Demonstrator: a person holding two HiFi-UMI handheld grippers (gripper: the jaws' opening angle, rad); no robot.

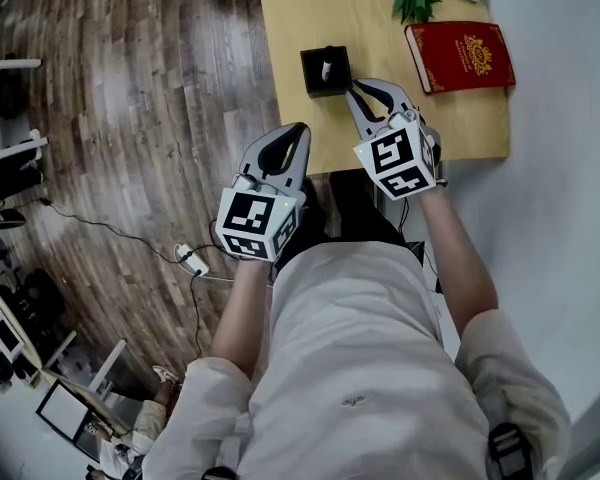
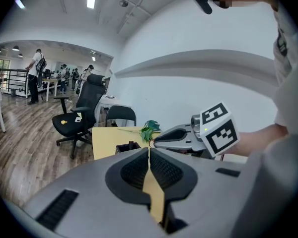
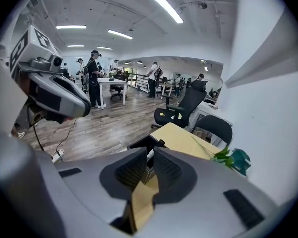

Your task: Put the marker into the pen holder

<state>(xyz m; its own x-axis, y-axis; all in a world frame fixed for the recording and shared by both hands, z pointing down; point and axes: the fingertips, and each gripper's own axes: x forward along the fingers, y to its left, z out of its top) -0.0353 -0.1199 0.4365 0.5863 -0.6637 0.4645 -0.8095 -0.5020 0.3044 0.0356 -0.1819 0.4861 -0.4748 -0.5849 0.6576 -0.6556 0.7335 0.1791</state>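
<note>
Right hand-held gripper (image 3: 148, 158): jaws narrow, nothing between the pads. Left hand-held gripper (image 2: 149, 155): jaws together, empty. Both are at the near edge of the desk (image 1: 310, 8). White marker (image 1: 326, 68) already stands in the black pen holder (image 1: 310, 71), just ahead of the right one. Task looks done. Marker is probably light, stiff and slick-barrelled; if retaken, grip the exposed top end.

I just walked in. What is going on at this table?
A person holds a hand-held gripper in each hand at the near edge of the table. The marker already stands in the black pen holder. The right hand-held gripper, near the holder, has its jaws slightly apart with nothing between them. The left hand-held gripper is shut and empty.
</note>
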